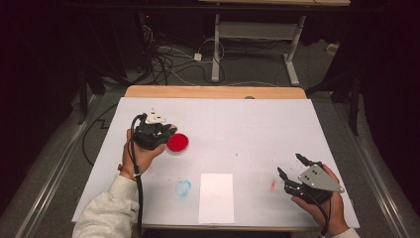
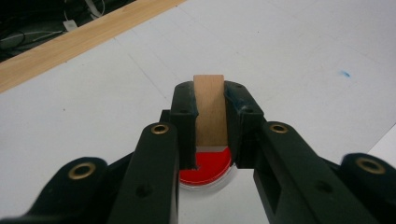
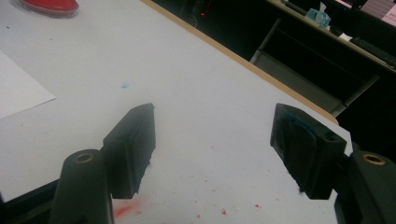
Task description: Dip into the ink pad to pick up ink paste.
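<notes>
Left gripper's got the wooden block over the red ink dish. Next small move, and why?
Probably lower the left gripper a little, so the wooden block meets the red ink dish. The block is clamped between the jaws directly above the dish; contact cannot be told. The white sheet looks unmarked, and the right gripper is open, holding nothing.

Counting outward from the one red ink dish (image 1: 177,143): one wooden block (image 2: 210,110) stands right over it, clamped between jaws; one white sheet of paper (image 1: 216,197) lies nearer the person than the dish; two grippers, the left gripper (image 1: 159,133) just beside the dish, the right gripper (image 1: 292,171) well apart; perhaps two smudges, one blue smudge (image 1: 183,187), one red smudge (image 1: 273,185)
</notes>
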